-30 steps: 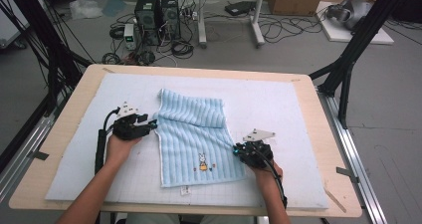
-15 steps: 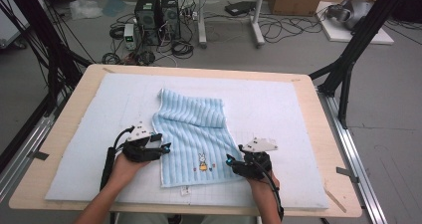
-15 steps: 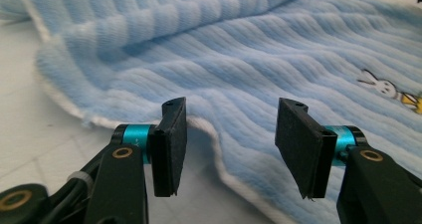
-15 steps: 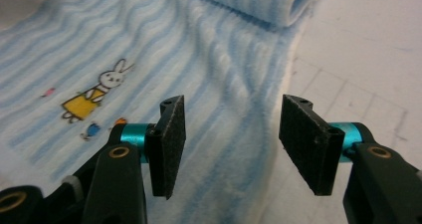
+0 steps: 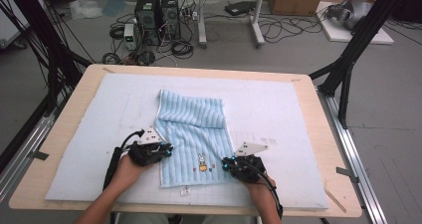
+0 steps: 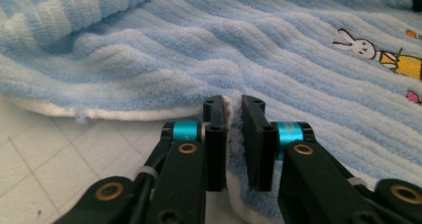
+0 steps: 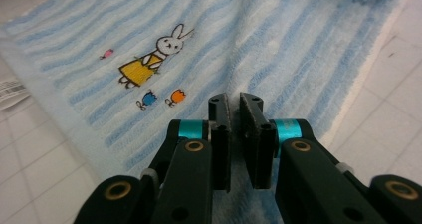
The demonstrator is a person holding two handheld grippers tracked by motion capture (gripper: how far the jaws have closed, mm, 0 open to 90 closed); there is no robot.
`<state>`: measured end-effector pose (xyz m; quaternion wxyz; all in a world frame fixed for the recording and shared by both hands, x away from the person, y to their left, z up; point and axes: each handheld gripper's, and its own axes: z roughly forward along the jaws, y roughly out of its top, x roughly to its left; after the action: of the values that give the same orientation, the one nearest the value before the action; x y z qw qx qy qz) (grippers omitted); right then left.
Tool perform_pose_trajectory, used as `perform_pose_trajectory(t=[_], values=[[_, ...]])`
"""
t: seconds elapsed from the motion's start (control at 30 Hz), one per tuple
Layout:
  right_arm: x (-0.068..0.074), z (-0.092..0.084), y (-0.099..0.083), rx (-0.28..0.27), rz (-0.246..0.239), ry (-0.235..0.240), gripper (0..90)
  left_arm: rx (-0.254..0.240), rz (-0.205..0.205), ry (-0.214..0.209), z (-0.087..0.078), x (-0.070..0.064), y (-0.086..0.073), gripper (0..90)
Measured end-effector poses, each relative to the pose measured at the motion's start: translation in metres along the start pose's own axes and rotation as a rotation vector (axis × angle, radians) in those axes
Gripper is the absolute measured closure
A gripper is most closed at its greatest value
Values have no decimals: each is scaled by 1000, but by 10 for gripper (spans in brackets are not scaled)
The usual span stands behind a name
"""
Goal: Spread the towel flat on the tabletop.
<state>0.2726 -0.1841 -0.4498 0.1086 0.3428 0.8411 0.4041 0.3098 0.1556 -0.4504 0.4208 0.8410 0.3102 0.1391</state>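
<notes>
We squeezed our left gripper [image 6: 234, 134] and right gripper [image 7: 234, 134] shut, each one pinching an edge of the soft blue striped towel [image 5: 191, 134] with a bunny.

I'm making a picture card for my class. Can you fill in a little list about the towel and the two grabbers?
thing: blue striped towel, far end folded over
picture on it: bunny in a yellow dress
lying on: white mat over a wooden table
left gripper: jaws have just closed, pinching the towel's left edge
right gripper: jaws have just closed, pinching the towel's right edge
tag: small white label at the near edge
</notes>
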Motion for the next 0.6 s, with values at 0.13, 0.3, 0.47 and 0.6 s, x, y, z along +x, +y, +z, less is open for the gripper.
perform_pose_trajectory(t=[0.13, 0.3, 0.47, 0.6], values=[[6, -3, 0, 20, -32, 15, 849, 16, -3, -35, -9, -2, -4, 827], [14, -8, -4, 40, -42, 64, 847, 27, 27, -53, -21, -8, -12, 826], [25, -13, -8, 52, -69, 94, 843, 22, 22, -79, -29, -13, -19, 823], [32, -17, -12, 60, -80, 134, 842, 15, 12, -104, -35, -15, -26, 822]])
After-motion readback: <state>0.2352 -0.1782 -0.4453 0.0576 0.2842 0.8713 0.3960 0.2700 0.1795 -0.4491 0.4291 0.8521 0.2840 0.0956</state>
